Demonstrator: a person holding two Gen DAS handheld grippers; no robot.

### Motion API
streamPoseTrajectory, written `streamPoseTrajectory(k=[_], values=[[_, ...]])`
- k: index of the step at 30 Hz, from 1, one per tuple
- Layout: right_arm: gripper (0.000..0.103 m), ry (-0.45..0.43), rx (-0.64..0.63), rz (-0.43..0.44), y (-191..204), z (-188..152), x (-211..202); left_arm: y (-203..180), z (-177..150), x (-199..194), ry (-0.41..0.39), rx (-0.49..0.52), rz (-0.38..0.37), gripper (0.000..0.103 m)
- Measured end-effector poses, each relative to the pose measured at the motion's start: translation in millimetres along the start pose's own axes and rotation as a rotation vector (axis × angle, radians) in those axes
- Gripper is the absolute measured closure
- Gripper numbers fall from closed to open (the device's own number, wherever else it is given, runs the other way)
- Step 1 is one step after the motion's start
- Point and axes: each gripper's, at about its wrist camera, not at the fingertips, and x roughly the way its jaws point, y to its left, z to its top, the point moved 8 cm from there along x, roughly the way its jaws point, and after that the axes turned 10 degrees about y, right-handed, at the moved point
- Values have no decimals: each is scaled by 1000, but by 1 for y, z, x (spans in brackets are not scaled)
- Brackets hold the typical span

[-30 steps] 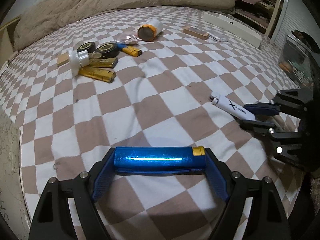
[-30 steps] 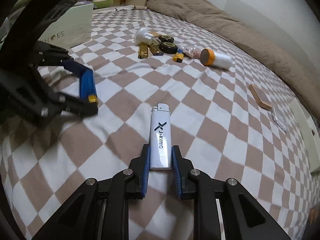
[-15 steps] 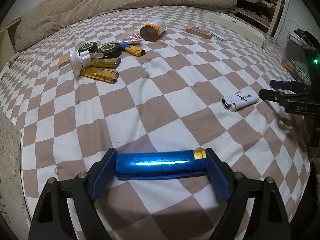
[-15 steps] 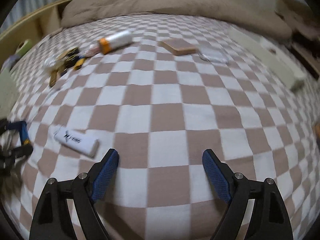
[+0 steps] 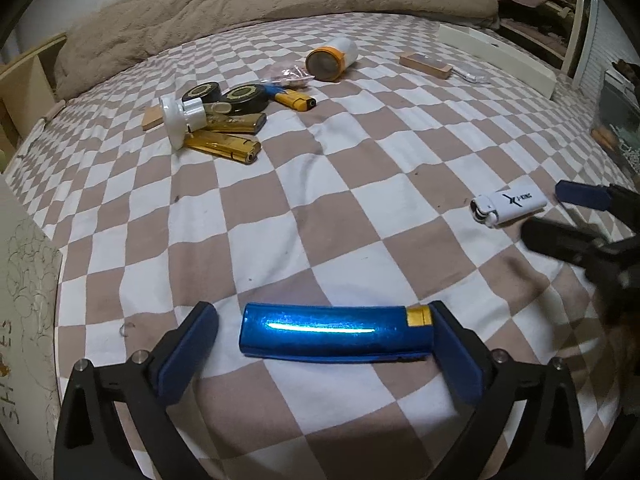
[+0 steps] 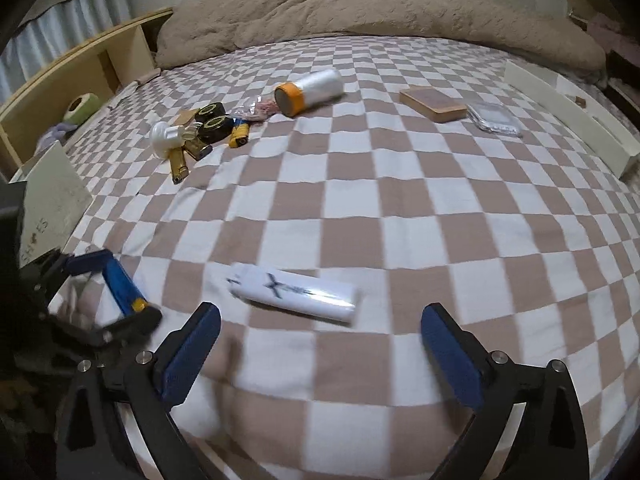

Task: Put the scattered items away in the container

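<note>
A shiny blue lighter (image 5: 336,334) with a gold cap lies flat on the checked bedspread between the fingers of my left gripper (image 5: 324,342). Its jaws are opening: the left pad stands clear of the lighter and the right pad is at the gold cap. A white lighter (image 6: 296,298) lies loose on the cloth just ahead of my right gripper (image 6: 320,352), whose jaws are opening with nothing between them. The left wrist view shows the white lighter (image 5: 508,208) beside the right gripper (image 5: 560,216). A white shoe box (image 6: 52,196) stands at the left edge.
Farther up the bed lie gold lighters (image 5: 224,146), black round tins (image 5: 244,96), a yellow lighter (image 5: 296,100), an orange-capped bottle (image 5: 332,58), a wooden block (image 6: 434,104) and a clear case (image 6: 494,118). A long white box (image 6: 572,116) lies right; a brown blanket (image 6: 360,12) lines the far edge.
My right gripper let go of the white lighter, opened wide and rolled; the lighter now lies crosswise ahead of it. My left jaws widened off the blue lighter.
</note>
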Motion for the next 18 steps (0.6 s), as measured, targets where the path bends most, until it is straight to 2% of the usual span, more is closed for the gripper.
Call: streamPoseTrajectory(k=[2, 6, 11, 14, 16, 18], values=[[3, 11, 25, -15, 5, 0, 7, 1, 0, 0, 4, -10, -11, 0], [3, 35, 31, -132, 5, 2, 17, 1, -1, 0, 6, -16, -9, 0], [3, 24, 35, -141, -1, 0, 15, 0, -1, 1, 0, -10, 12, 0], [11, 7, 46, -140, -3, -1, 12, 0, -1, 1, 1, -14, 4, 0], [24, -10, 55, -129, -3, -2, 8, 0, -1, 1, 0, -14, 2, 0], [26, -24, 64, -110, -5, -1, 7, 0, 0, 1, 0, -14, 1, 0]])
